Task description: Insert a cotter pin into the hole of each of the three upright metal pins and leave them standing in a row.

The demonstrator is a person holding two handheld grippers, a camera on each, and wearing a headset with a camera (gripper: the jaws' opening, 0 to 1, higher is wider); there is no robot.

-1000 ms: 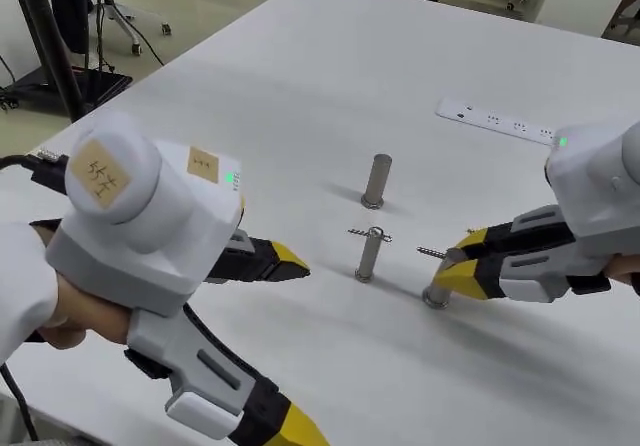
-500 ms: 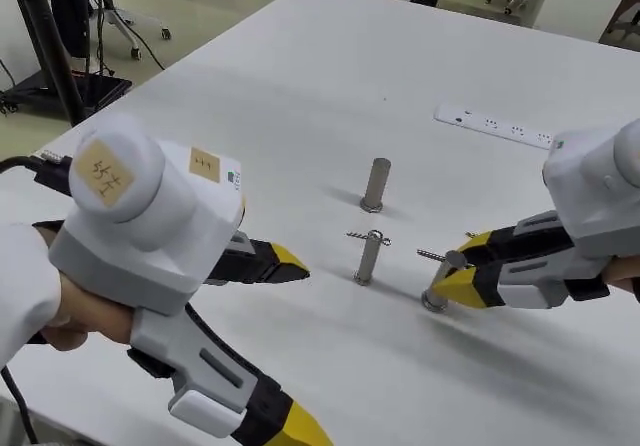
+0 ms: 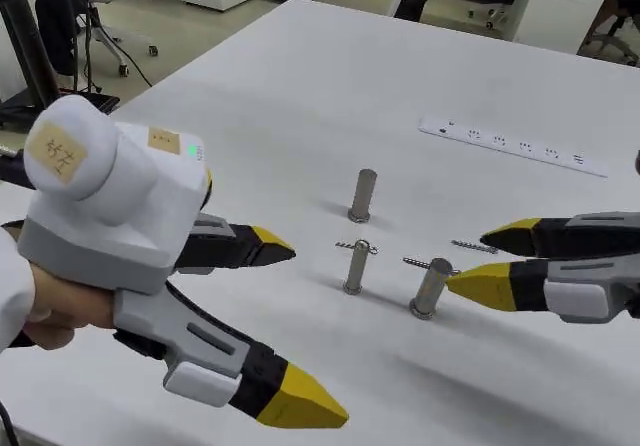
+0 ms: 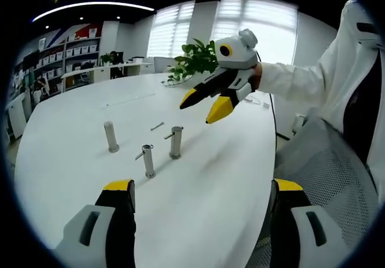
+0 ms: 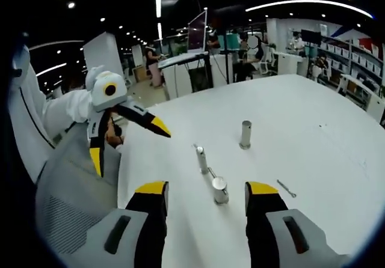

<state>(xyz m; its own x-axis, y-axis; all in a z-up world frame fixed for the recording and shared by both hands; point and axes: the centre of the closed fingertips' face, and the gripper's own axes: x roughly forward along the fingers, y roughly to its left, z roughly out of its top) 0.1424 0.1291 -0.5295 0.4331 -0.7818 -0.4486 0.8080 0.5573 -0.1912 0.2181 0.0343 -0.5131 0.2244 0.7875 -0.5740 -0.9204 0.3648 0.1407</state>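
Three upright metal pins stand on the white table [image 3: 300, 96]: a bare far pin [image 3: 362, 195], a middle pin [image 3: 355, 266] with a cotter pin through its top, and a near pin [image 3: 431, 287] with a cotter pin [image 3: 418, 263] sticking out of its top. One loose cotter pin [image 3: 473, 247] lies flat beside them. My right gripper [image 3: 478, 260] is open just right of the near pin, holding nothing. My left gripper [image 3: 290, 326] is open and empty, left of the row. The right gripper view has the near pin [image 5: 220, 190] between my jaws and the loose cotter pin [image 5: 286, 188] to the right.
A white power strip [image 3: 510, 146] lies on the table behind the pins. Office chairs and desks stand beyond the table's far edge. A potted plant [image 4: 195, 60] stands past the table in the left gripper view.
My right gripper, which was shut on the cotter pin at the near pin's top, has opened and drawn back to the right. The cotter pin stays in the pin. The head camera shifted.
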